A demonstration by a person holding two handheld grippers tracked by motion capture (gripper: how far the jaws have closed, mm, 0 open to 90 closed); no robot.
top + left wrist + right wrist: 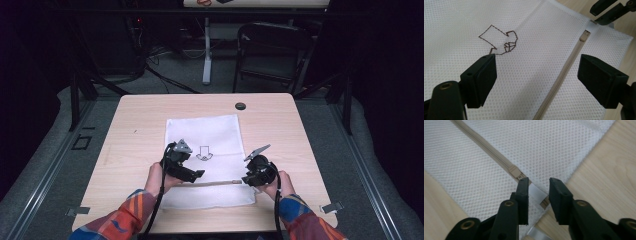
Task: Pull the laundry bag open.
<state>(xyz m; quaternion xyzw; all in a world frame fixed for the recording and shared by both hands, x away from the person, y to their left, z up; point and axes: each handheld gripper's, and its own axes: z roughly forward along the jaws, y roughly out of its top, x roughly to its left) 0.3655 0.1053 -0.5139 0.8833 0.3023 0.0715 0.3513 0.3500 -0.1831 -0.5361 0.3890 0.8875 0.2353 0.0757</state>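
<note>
Bag: your white mesh bag (210, 135) lies flat on the worktop (135, 125); light, limp, snag-prone.
Hold: take the zipper (564, 72) end tab.
Left claw (536, 80): released, hovering.
Right claw (538, 195): parted, astride the tab, not clenched.

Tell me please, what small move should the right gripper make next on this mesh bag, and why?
Probably lower the right gripper slightly and close its fingers on the zipper slider. Its fingers are open and straddle the white tab at the zipper's end, with the slider just ahead and nothing gripped. The left gripper is open over the mesh bag and could then hold the fabric.
</note>
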